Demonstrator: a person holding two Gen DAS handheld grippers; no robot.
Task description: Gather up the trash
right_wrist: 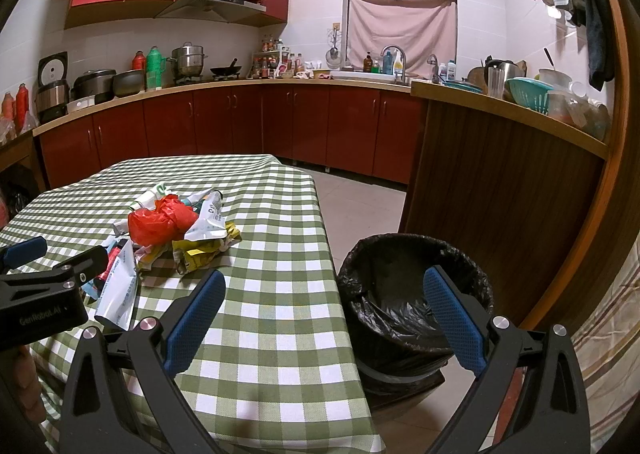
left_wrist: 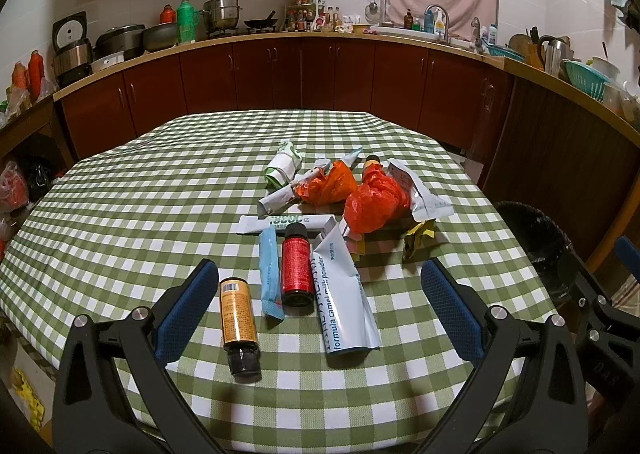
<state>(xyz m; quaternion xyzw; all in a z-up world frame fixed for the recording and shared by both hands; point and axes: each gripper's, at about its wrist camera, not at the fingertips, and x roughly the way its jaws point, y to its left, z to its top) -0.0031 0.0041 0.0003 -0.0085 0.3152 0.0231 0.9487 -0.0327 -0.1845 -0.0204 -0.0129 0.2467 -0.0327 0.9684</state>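
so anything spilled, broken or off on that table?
No spill or breakage visible. Just litter on the checked tablecloth: the orange bottle and red bottle lie on their sides, capped, beside the camel milk powder sachet and crumpled red bags. The lined bin stands upright beside the table.

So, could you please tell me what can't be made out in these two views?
- Bin contents: right wrist view, black liner hides the bottom.
- Whatever lies beneath the red bags: left wrist view, covered by the pile.
- Orange bottle label text: too small to read.
- Table near edge: hidden by the left gripper.
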